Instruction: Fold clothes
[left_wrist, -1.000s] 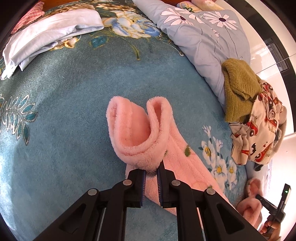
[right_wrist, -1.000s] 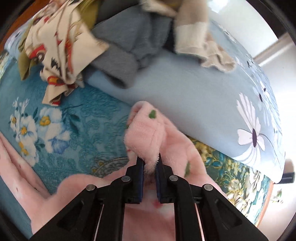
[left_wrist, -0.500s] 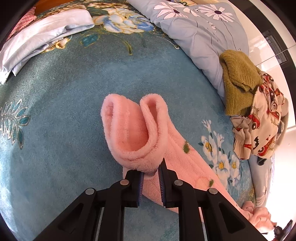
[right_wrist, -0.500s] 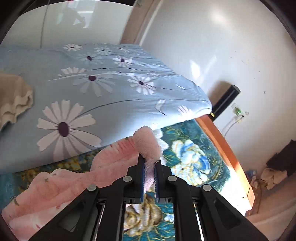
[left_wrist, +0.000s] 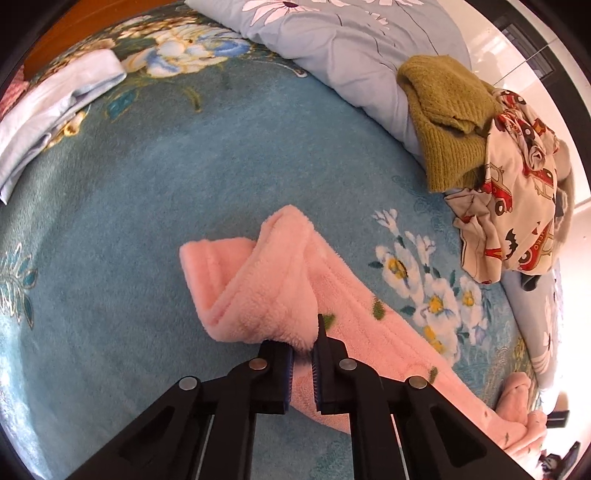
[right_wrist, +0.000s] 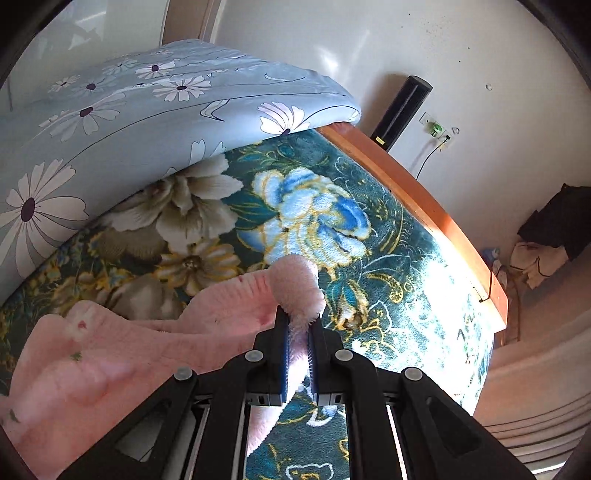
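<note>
A pink fleece garment (left_wrist: 266, 288) with small green specks lies stretched across the teal floral bedspread (left_wrist: 166, 192). In the left wrist view its folded end bunches up just ahead of my left gripper (left_wrist: 303, 350), whose jaws are closing with a fold of fleece pinched between the pads. In the right wrist view my right gripper (right_wrist: 297, 328) is shut on another edge of the pink fleece garment (right_wrist: 110, 354), held up above the bedspread (right_wrist: 369, 302); the rest trails off to the lower left.
A light blue daisy-print duvet (left_wrist: 351, 48) lies along the far side. On it sits a heap with an olive knit (left_wrist: 443, 114) and a car-print cloth (left_wrist: 517, 206). A folded pale blue garment (left_wrist: 55, 110) rests far left. The bed's wooden edge (right_wrist: 424, 206) meets a white wall.
The right gripper swung a long way with its end of the fleece, from the clothes heap toward the bed's wooden edge. The left gripper shifted slightly; the fold ahead of it flattened and tipped left.
</note>
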